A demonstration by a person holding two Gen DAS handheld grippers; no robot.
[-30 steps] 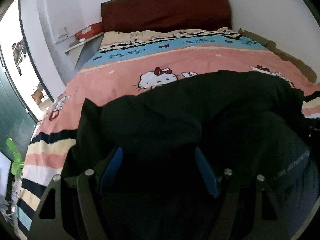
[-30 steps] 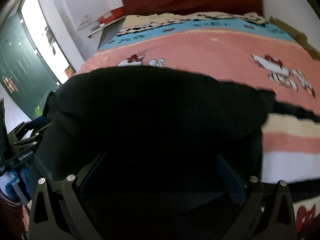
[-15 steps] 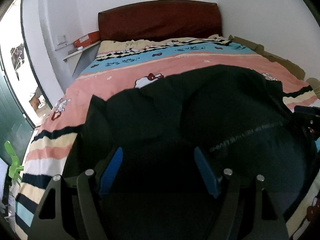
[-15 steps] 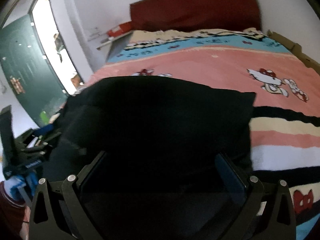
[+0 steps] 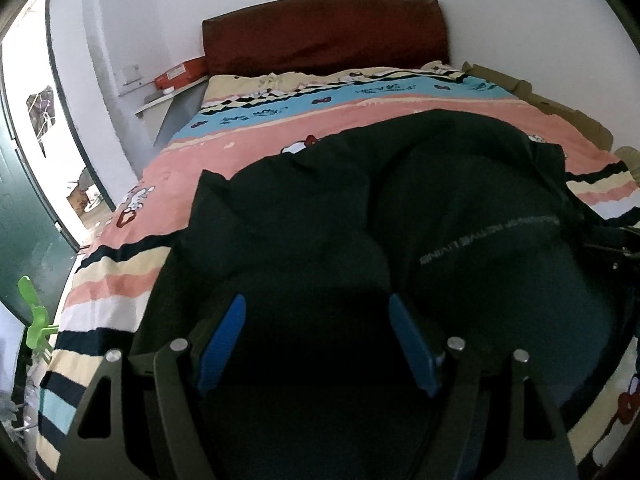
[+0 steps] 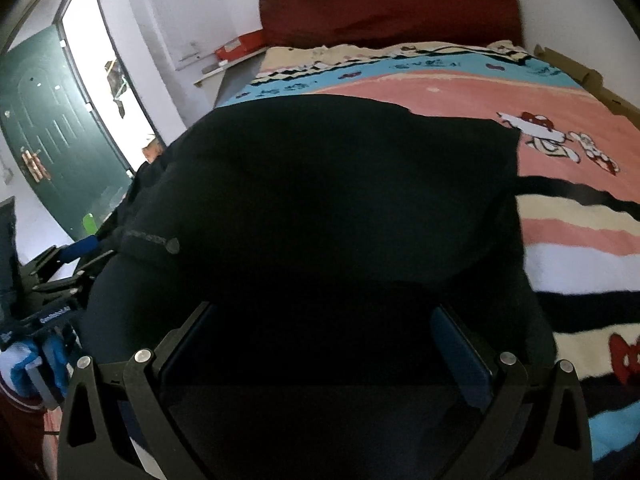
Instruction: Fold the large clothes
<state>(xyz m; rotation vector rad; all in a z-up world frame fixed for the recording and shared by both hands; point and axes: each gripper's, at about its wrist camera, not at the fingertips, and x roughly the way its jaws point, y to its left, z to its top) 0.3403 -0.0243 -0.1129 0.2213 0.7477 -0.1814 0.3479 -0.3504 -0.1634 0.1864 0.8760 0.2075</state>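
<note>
Over the last second your two grippers have risen and drawn back from the bed point(image 5: 280, 152): more of the headboard point(image 5: 324, 36) and wall now shows in both views, and the black garment point(image 5: 440, 200) reaches further up the striped cartoon bedspread point(image 6: 568, 208) than it did. In the left view the line of pale lettering point(image 5: 488, 236) on the cloth has swung into plain sight. The likely meaning is that the near edge is being lifted and carried forward to start a fold; no finished fold is visible yet.

The left gripper point(image 5: 316, 336) has its blue fingers point(image 5: 412, 348) spread apart, with black cloth filling the space between them; whether they actually pinch it I cannot tell. The right gripper point(image 6: 320, 344) is likewise spread, its fingers in deep shadow and cloth between them; a grip cannot be confirmed.

The garment lies directly ahead of and under both grippers, bulging upward across the bed's near half. Its far edge rests on the pink band of the bedspread. The left gripper also shows at the left edge of the right view, just beside the garment's side.
</note>
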